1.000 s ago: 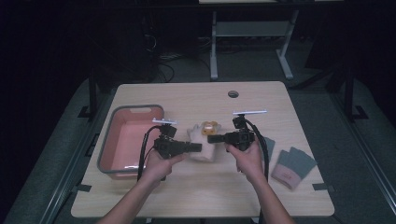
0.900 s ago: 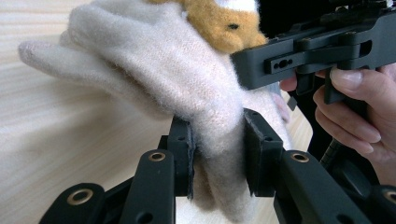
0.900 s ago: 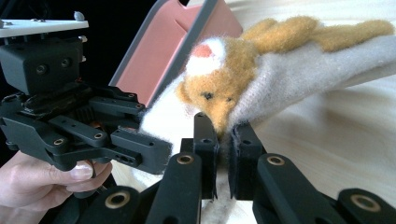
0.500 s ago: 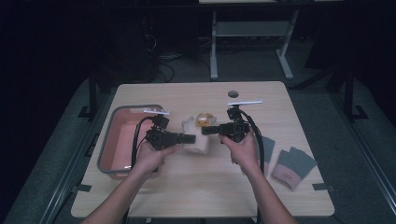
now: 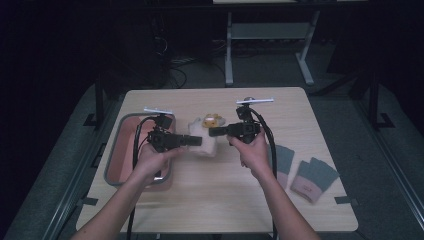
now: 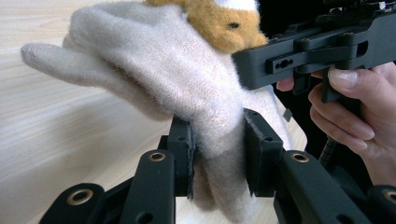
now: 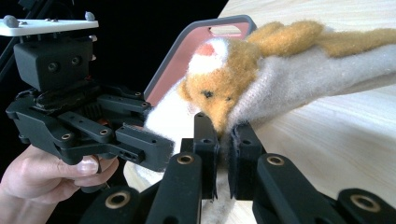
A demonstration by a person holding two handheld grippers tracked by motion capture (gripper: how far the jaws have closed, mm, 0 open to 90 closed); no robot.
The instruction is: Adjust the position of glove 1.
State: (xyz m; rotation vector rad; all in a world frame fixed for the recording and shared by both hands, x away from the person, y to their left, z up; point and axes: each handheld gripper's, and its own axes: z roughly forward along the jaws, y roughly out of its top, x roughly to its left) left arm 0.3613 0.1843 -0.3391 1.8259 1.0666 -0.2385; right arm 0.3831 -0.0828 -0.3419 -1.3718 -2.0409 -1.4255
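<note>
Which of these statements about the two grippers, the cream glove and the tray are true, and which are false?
1. Both grippers grip the cream glove. True.
2. The pink tray lies by the right gripper. False: it lies by the left gripper.
3. A tan plush animal sits on the glove. True.
4. The grey gloves lie inside the tray. False: they lie on the table, on the person's right.

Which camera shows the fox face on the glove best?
The right gripper view: the fox face fills the middle, eye and snout clear. The left gripper view cuts it off at the top; the high view shows a small orange patch.
</note>
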